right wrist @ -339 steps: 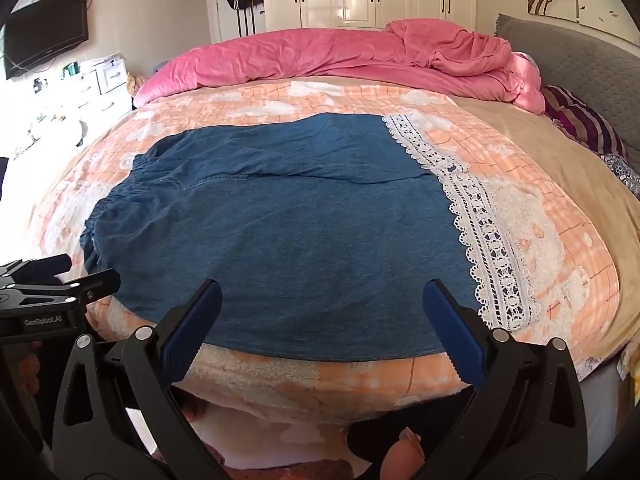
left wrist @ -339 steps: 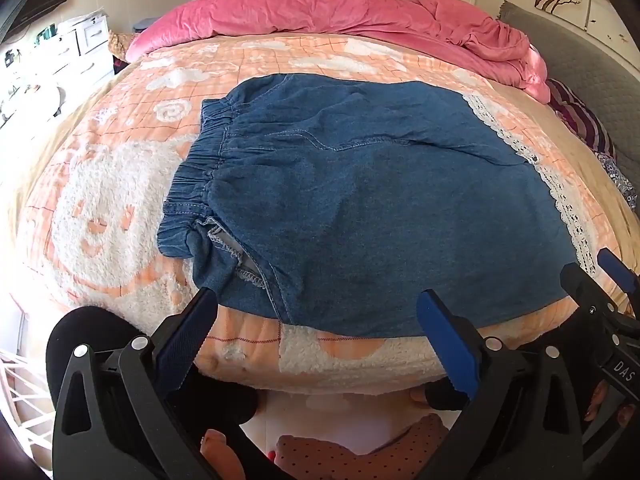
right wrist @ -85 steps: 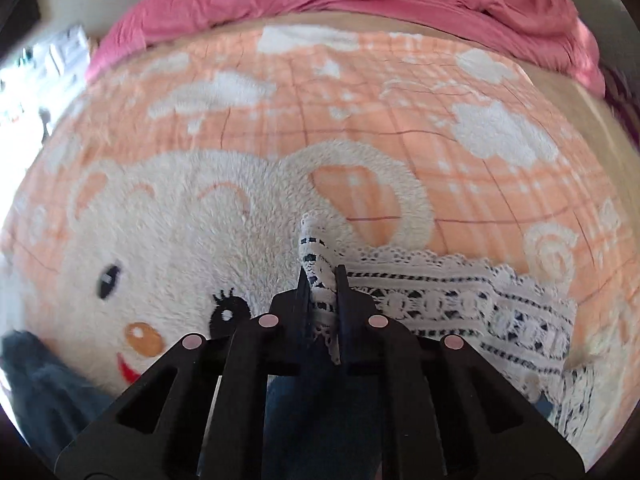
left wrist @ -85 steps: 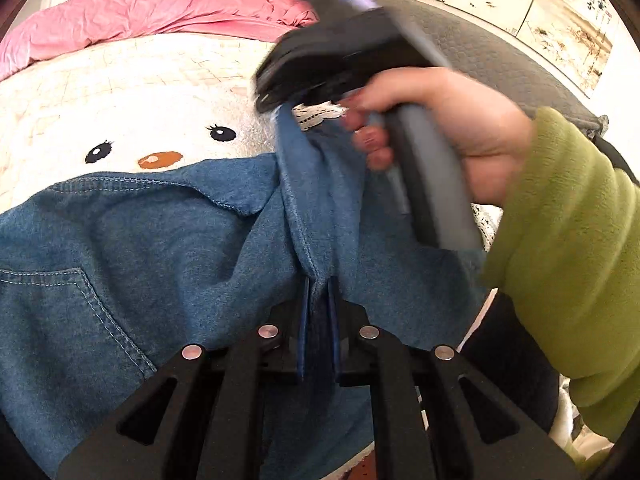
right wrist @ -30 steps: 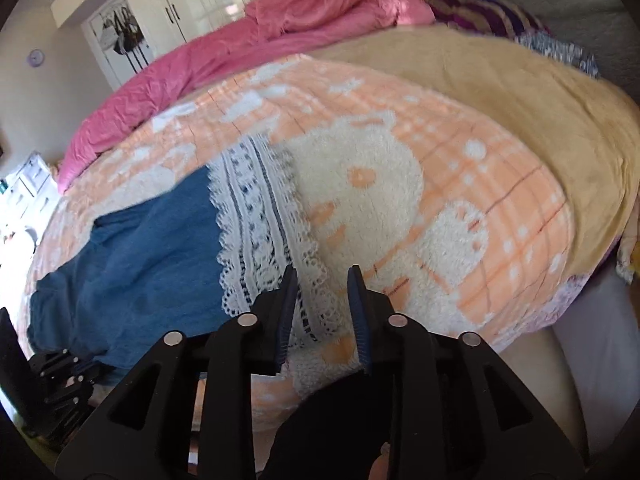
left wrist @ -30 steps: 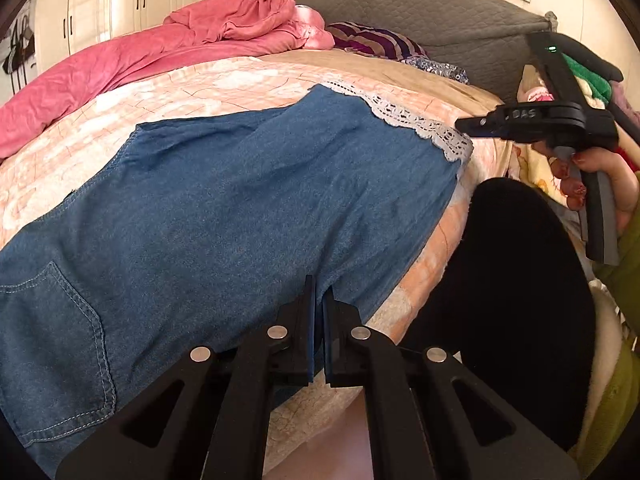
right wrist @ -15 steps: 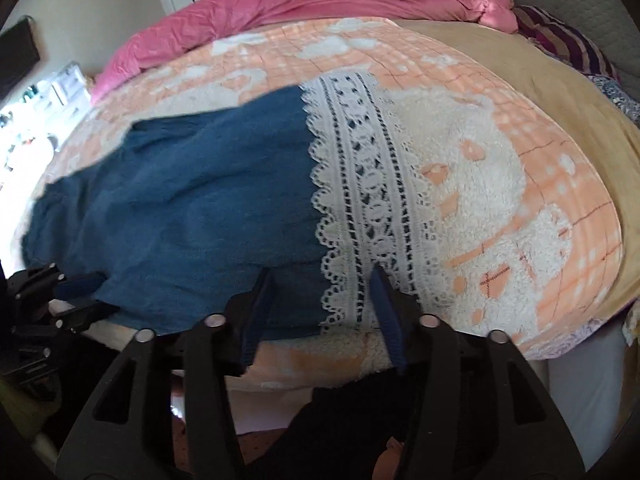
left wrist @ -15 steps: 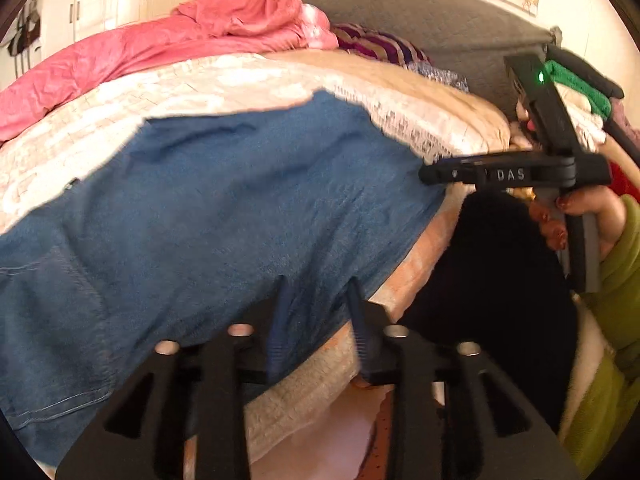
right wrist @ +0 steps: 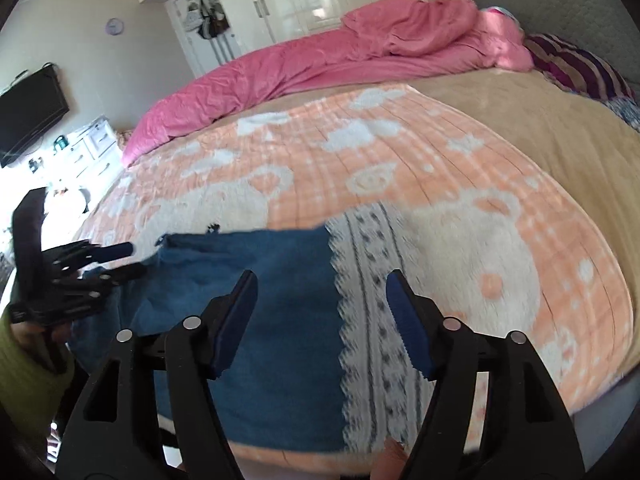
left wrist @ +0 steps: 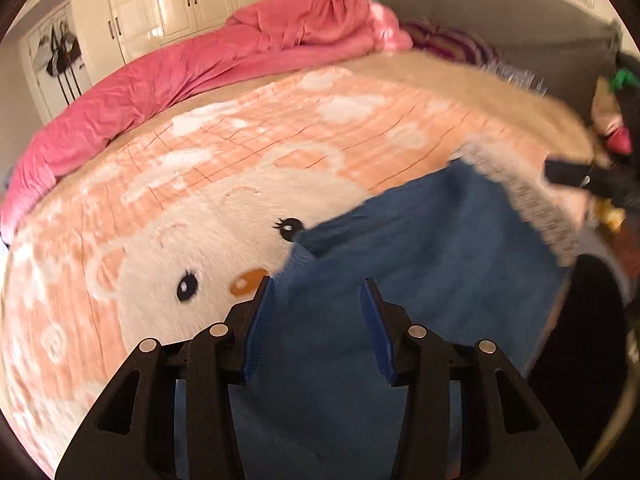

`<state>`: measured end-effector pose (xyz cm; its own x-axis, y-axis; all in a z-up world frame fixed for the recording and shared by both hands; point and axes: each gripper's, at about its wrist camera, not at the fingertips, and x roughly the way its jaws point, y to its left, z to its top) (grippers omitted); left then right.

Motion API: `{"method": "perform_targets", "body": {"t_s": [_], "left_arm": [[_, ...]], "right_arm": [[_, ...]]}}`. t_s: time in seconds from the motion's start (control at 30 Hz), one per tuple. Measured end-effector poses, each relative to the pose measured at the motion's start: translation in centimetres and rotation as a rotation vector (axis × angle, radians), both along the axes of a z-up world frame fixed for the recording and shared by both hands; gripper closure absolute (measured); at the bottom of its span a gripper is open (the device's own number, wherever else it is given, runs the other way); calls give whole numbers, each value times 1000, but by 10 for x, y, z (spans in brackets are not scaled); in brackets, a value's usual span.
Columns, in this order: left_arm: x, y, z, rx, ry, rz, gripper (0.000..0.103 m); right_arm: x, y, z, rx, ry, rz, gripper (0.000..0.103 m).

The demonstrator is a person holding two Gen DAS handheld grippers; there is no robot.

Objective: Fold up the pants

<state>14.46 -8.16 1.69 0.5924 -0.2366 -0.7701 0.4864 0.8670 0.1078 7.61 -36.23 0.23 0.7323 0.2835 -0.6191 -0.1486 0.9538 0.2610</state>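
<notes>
The blue denim pants (left wrist: 420, 264) lie folded in half along the near edge of the bed, with a white lace hem (left wrist: 536, 200) at the right end. My left gripper (left wrist: 318, 326) is open and empty above the denim near its left end. In the right wrist view my right gripper (right wrist: 322, 320) is open and empty above the denim (right wrist: 272, 280) and the lace hem (right wrist: 372, 300). The left gripper also shows in the right wrist view (right wrist: 108, 260) at the far left. Both views are blurred.
The bed carries an orange and white cartoon blanket (right wrist: 400, 152) and a tan blanket (right wrist: 540, 128). A pink duvet (right wrist: 320, 56) is heaped along the far side, with a striped pillow (right wrist: 576, 64) and grey headboard at the right. White wardrobes stand behind.
Both grippers have let go of the pants and opened wider. Both have swung back over the folded denim, which lies flat on the bed.
</notes>
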Motion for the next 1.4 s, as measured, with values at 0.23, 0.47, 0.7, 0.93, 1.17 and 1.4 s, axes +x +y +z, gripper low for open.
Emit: {"method": "perform_targets", "body": {"t_s": [0.23, 0.47, 0.7, 0.93, 1.17, 1.4], "left_arm": [[39, -22, -34, 90, 72, -28, 60], [64, 9, -37, -198, 176, 27, 95], [78, 41, -51, -392, 272, 143, 96], [79, 33, -51, -384, 270, 118, 76], [85, 35, -62, -417, 314, 126, 76], [82, 40, -64, -492, 346, 140, 94]], "right_arm": [[43, 20, -17, -59, 56, 30, 36], [43, -7, -50, 11, 149, -29, 36], [36, -17, -32, 61, 96, -30, 35], [88, -61, -32, 63, 164, -72, 35], [119, -57, -71, 183, 272, 59, 65], [95, -59, -59, 298, 159, 104, 87]]}}
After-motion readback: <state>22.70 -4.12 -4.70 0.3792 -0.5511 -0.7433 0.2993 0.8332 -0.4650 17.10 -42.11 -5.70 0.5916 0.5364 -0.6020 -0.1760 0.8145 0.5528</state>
